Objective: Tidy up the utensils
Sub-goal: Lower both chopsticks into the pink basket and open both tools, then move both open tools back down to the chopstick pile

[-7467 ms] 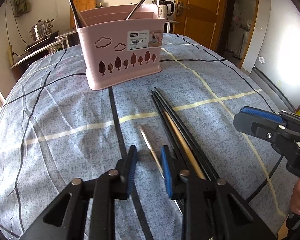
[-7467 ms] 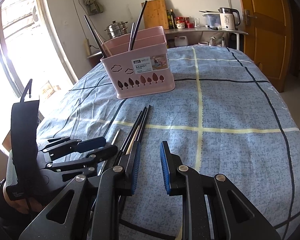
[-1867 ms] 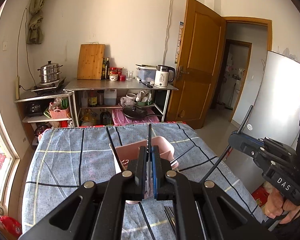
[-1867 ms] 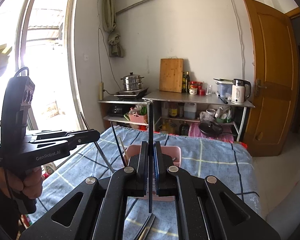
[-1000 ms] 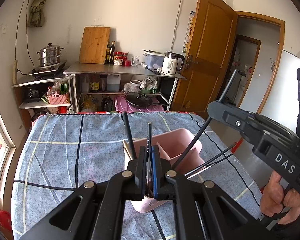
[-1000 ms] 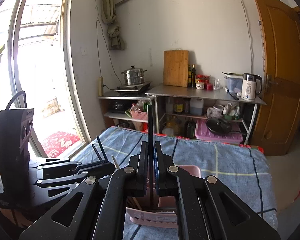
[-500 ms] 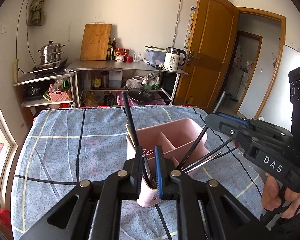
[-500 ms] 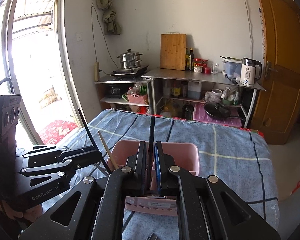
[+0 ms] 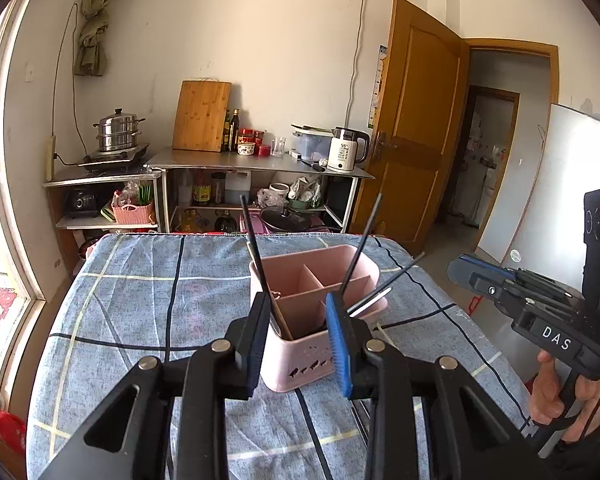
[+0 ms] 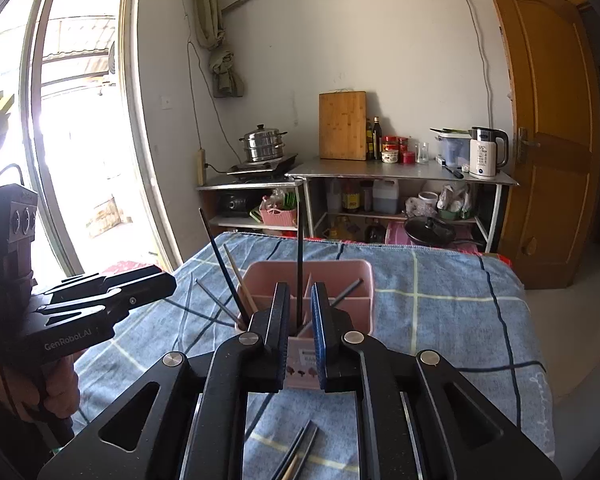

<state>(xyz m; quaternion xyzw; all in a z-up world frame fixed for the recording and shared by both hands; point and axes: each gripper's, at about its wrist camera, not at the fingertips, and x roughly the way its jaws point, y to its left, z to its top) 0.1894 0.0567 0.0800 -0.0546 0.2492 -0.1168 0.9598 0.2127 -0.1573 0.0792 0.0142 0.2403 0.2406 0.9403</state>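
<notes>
Pink plastic basket (image 9: pixel 320 344) at centre frame in the left wrist view, standing on the blue checked cloth (image 9: pixel 140 300), divided into compartments, several dark chopsticks (image 9: pixel 256 248) and one pale one leaning out of it. Left gripper (image 9: pixel 298 346) low in the frame, jaws opening, pads well apart with nothing pressed between them; basket only seen through the gap. Right gripper (image 10: pixel 300 332) at lower centre of its own view, jaws also opening, a narrow gap only; upright black chopstick (image 10: pixel 299 272) standing in that gap, lower end down in the basket, apparently no longer pinched, though contact with the pads hard to rule out. More chopsticks (image 10: pixel 296 456) lying loose on the cloth at the bottom edge of the right wrist view.

Step in hand, by judgement: release of a delivered pair into the basket. Next move likely calls for drawing both grippers clear without snagging the leaning sticks, then dropping down to the loose ones near the bottom edge, jaws wide enough to straddle one.
</notes>
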